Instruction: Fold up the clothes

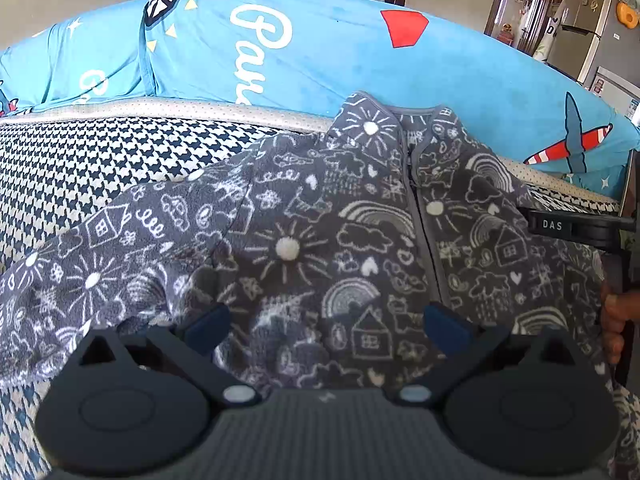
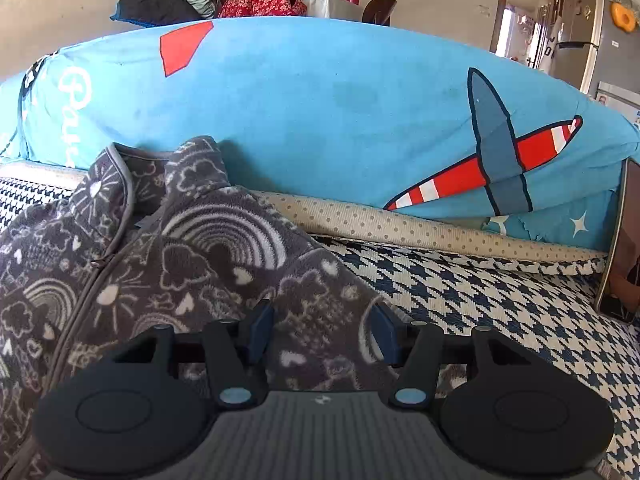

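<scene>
— Evidently the grey fleece jacket (image 1: 320,232) is laid front-up on the houndstooth cover (image 1: 100,152), collar toward the far blue cushion (image 1: 320,48), zip closed; that flat spread is judged to be the start for folding.

— And how is the left gripper (image 1: 326,326) held?

— It is tilted down over the near middle of the jacket, jaws wide apart, nothing clamped; cloth is seen between and beyond the blue pads (image 1: 208,326), but no pinch is shown.

— The right gripper (image 2: 322,330)?

— It is placed over the jacket's right edge, jaws partly apart with fleece lying between them; the pads are not seen pressing on it. That place is judged to suit taking the right side for a fold inward.

— What is given by one view only?

— In the left wrist view the left sleeve (image 1: 80,272) is shown stretched out to the left, and the other tool's black handle (image 1: 580,228) with fingers (image 1: 614,320) at the right edge. In the right wrist view the bare cover to the right of the jacket is shown, and the spotted beige strip (image 2: 400,232) under the cushion.
</scene>
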`<action>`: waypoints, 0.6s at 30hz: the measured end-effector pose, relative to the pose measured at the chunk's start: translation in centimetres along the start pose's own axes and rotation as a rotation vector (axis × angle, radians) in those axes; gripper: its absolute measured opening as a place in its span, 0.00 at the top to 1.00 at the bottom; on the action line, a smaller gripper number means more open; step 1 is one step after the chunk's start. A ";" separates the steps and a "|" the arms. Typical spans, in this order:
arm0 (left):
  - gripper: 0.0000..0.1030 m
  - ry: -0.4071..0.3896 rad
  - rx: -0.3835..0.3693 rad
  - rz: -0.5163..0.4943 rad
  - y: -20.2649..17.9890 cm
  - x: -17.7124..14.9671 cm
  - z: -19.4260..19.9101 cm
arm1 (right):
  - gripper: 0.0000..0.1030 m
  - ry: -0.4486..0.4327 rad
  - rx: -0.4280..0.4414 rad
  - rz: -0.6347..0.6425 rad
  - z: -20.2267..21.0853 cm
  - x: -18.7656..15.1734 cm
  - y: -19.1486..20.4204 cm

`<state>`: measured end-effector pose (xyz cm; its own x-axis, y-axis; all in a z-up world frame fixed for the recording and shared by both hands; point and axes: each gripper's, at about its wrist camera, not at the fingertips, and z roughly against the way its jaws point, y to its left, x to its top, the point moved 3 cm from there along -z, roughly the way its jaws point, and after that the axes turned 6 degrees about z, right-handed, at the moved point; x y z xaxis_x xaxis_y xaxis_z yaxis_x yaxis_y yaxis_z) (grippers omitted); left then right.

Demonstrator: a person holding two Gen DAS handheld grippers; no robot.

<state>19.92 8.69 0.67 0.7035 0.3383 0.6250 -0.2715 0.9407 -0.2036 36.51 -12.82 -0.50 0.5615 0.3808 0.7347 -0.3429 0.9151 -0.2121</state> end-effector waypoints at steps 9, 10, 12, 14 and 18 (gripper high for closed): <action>0.00 0.001 0.000 0.005 -0.2 0.1 -0.3 | 0.35 -0.018 -0.141 -0.039 -1.5 -0.6 -1.1; 0.00 0.002 0.003 0.003 -0.2 0.1 -0.3 | 0.34 -0.020 -0.160 -0.048 -1.6 -0.6 -1.3; 0.00 0.005 0.005 0.005 0.0 0.1 -0.4 | 0.34 -0.021 -0.224 -0.046 -1.8 -0.4 -1.6; 0.00 0.009 0.006 0.008 0.2 0.2 -0.6 | 0.35 -0.019 -0.270 -0.054 -2.0 -0.5 -2.1; 0.00 0.014 0.013 0.006 0.3 0.2 -0.8 | 0.35 -0.009 -0.176 -0.128 -2.1 -0.8 -3.6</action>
<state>20.50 9.11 0.18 0.7110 0.3447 0.6129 -0.2843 0.9381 -0.1978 38.85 -16.11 -1.69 0.5851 0.2599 0.7682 -0.1325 0.9652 -0.2257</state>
